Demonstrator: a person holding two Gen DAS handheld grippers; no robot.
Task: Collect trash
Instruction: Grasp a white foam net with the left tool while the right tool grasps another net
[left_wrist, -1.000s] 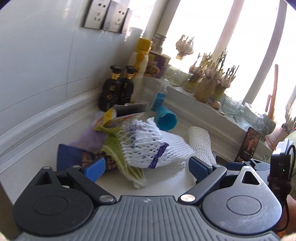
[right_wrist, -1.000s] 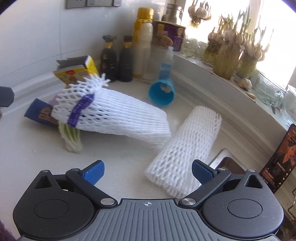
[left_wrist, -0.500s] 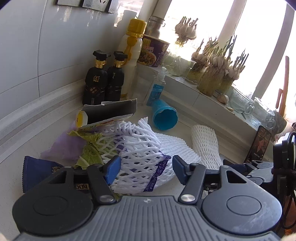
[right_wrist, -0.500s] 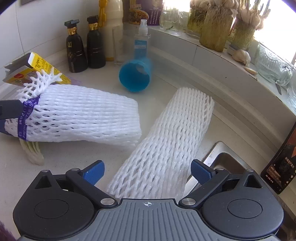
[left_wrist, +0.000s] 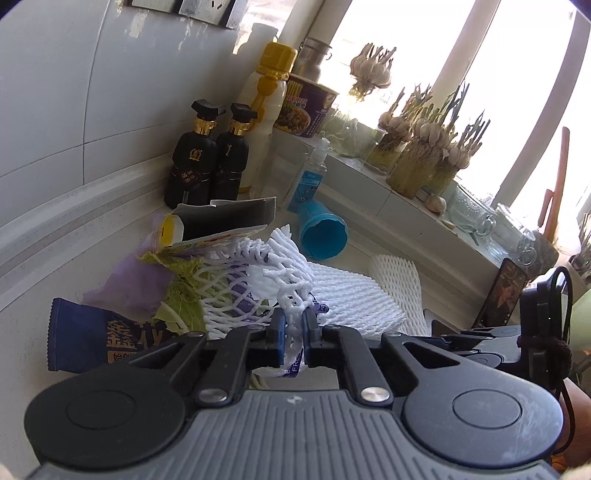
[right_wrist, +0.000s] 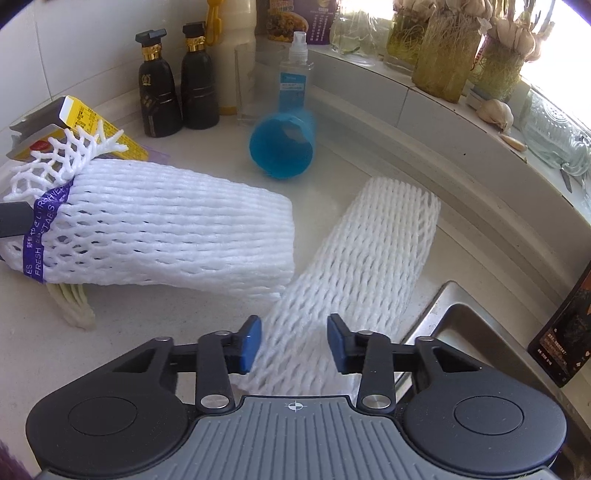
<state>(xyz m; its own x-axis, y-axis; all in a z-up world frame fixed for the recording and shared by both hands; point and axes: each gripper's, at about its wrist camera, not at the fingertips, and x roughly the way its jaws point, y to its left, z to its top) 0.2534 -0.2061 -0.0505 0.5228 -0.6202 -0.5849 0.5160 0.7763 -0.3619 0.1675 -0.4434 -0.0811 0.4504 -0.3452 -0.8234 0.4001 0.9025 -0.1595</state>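
Two soft, featherlight foam nets lie mid-table beside the sink (right_wrist: 480, 325): the tied net (left_wrist: 295, 295) is pinched at its banded neck by the closing left gripper (left_wrist: 293, 328), the loose net (right_wrist: 354, 266) squeezed at its near end by the closing right gripper (right_wrist: 291, 343).

Left gripper (left_wrist: 293, 325) jaws closing on the tied end of a white foam net sleeve (left_wrist: 280, 280), blue snack packet (left_wrist: 92, 339) lying near the surface's (left_wrist: 44, 295) front edge, blue cup (left_wrist: 322, 236) lying tipped toward its back edge, two dark bottles (left_wrist: 207, 162) standing in the back corner
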